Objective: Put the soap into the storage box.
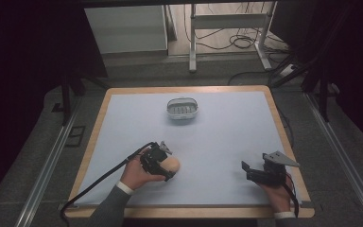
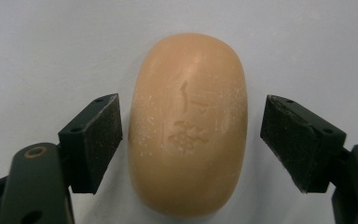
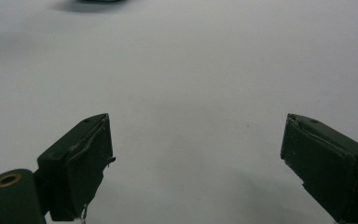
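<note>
**Left gripper astride soap bar, jaws not closed**

While the left gripper (image 1: 163,163) sat low over the near-left part of the table (image 1: 227,142), the soap bar (image 1: 171,164) lay flat on the pale sheet directly between its jaws. Seen from the left gripper view, the soap bar (image 2: 188,126) was a tan oval with stamped characters on its upper face and fine white flecks across it, its long axis running away from the camera. One black pad (image 2: 95,142) stood just beside the bar's one long side, with a thin strip of sheet showing between; the opposite pad was a little farther off the other side. Jaws were spread wide, neither pad touching the bar. The left hand (image 1: 139,174) gripped the tool body from behind, and its cable (image 1: 99,182) trailed back toward the near-left table edge.

The right gripper (image 1: 253,171) rested at the near-right of the table, well apart from the soap, held by the right hand (image 1: 279,191), with the grey three-cornered plate (image 1: 281,159) on top. From the right gripper view, the right gripper (image 3: 196,158) had its jaws spread wide with bare sheet between them, nothing held.

A white soap dish (image 1: 183,109) with a slotted insert sat toward the far middle of the table, well apart from both grippers and from the bar. Wooden table rim was visible around the sheet on all sides.
</note>
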Action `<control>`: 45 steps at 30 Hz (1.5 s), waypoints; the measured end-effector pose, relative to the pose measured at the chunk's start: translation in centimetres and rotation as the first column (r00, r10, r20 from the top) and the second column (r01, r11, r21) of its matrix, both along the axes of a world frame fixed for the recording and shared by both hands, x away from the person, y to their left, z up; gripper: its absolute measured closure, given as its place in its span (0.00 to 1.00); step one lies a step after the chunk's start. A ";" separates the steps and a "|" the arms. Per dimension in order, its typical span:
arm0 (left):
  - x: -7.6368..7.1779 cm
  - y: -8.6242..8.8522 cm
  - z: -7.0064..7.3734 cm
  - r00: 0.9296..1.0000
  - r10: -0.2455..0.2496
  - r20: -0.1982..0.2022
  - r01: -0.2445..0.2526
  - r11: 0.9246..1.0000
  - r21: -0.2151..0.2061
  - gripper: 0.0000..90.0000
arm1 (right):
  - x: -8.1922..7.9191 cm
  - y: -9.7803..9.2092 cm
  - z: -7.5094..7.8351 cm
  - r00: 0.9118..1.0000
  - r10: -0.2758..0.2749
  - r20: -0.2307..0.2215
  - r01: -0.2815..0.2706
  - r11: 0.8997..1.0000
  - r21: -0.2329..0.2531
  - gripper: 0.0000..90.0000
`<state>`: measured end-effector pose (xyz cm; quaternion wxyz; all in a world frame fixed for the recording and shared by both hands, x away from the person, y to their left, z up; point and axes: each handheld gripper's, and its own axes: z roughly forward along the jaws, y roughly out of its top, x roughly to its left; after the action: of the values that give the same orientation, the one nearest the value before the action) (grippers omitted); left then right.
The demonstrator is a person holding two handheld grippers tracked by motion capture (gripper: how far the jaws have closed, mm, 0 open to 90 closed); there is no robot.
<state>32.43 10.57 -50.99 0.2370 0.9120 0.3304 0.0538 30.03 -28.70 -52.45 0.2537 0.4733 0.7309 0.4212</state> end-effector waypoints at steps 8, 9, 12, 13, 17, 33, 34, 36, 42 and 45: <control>0.1 -0.3 -0.6 1.000 0.007 -0.007 -0.007 1.000 0.017 0.31 | 0.0 0.0 0.0 1.000 0.001 -0.001 -0.001 1.000 0.002 0.10; 0.1 -0.3 -0.7 1.000 0.011 -0.003 -0.011 1.000 0.022 0.33 | 0.0 0.0 0.0 1.000 0.003 -0.002 -0.003 1.000 0.001 0.10; 0.0 -0.3 -0.7 1.000 0.012 0.005 -0.012 1.000 0.026 0.35 | 0.1 0.0 0.0 1.000 0.003 -0.003 -0.003 1.000 0.003 0.10; 0.0 -0.3 -0.7 1.000 0.010 0.005 -0.011 1.000 0.026 0.35 | 0.1 0.0 0.0 1.000 0.003 -0.003 -0.003 1.000 0.003 0.10; 0.0 -0.3 -0.7 1.000 0.001 0.001 -0.001 1.000 0.027 0.35 | 0.1 0.0 0.0 1.000 0.002 -0.002 -0.002 1.000 0.000 0.10; 0.1 1.0 1.3 0.999 0.008 0.034 -0.007 1.000 -0.020 0.36 | 0.1 0.0 0.0 1.000 0.000 -0.002 0.000 1.000 -0.001 0.10; 0.1 1.1 1.4 0.999 0.007 0.036 -0.006 1.000 -0.023 0.36 | 0.1 0.0 0.0 1.000 -0.001 -0.002 0.001 1.000 -0.001 0.10; 0.1 1.3 1.6 0.999 0.004 0.038 -0.003 0.999 -0.033 0.36 | 0.1 0.0 0.0 1.000 -0.001 -0.002 0.001 1.000 -0.002 0.10; -0.1 1.6 2.3 0.998 0.004 0.063 -0.001 0.999 -0.050 0.36 | 0.1 0.0 0.0 1.000 -0.001 -0.002 0.001 1.000 -0.001 0.10; -0.3 1.7 2.9 0.997 0.003 0.078 0.002 0.998 -0.056 0.36 | 0.1 0.0 0.0 1.000 -0.001 -0.003 0.001 1.000 -0.002 0.10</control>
<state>32.15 12.24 -48.13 0.2751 0.9021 0.3226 0.0804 30.11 -28.70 -52.47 0.2534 0.4741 0.7315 0.4195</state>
